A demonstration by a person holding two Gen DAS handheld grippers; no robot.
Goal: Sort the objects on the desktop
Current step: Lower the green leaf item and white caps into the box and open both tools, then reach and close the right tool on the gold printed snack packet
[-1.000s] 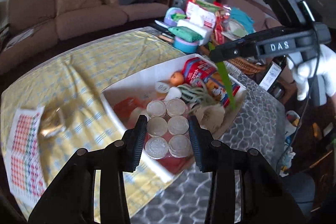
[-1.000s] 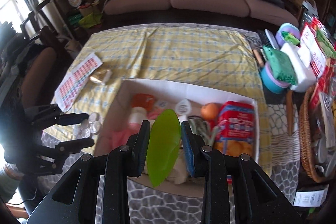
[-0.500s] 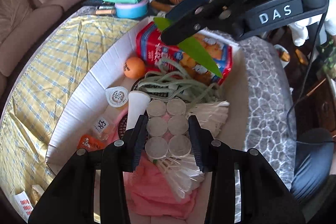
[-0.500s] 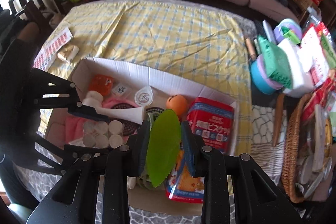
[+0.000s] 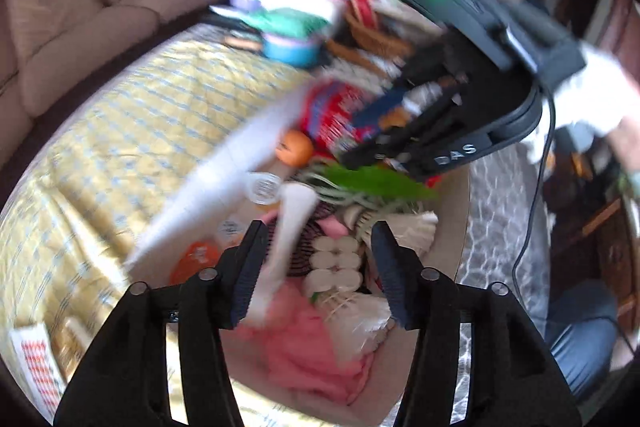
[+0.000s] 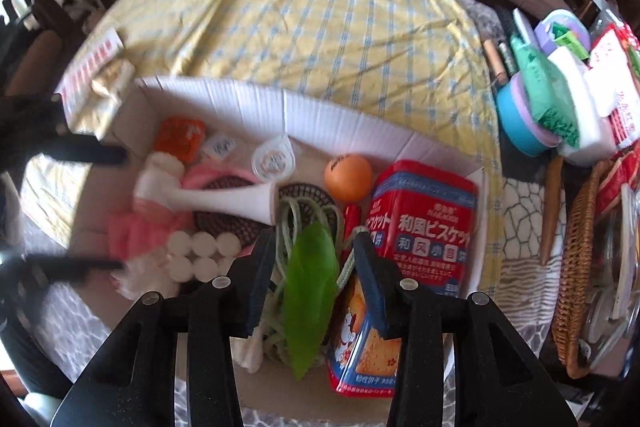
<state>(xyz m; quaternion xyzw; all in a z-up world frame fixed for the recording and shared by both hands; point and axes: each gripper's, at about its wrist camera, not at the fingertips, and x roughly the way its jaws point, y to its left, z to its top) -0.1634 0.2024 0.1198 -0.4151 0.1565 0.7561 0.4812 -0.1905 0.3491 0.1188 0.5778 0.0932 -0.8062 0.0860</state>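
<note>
A white cardboard box on the table holds an orange ball, a red biscuit pack, a white brush, a pink cloth and green cord. The pack of white-capped cups lies in the box ahead of my open left gripper, untouched by either finger. My right gripper hangs over the box's middle. Its fingers stand apart from the green leaf, with a gap showing on each side. The left wrist view is motion-blurred.
A yellow checked cloth covers the table behind the box. At the right stand a wicker basket, a blue bowl and stacked packets. A sticker sheet lies at the left. A sofa runs along the back.
My left gripper has let go of the cup pack inside the box and drawn back. The right gripper's fingers have spread away from the green leaf, low over the box.
</note>
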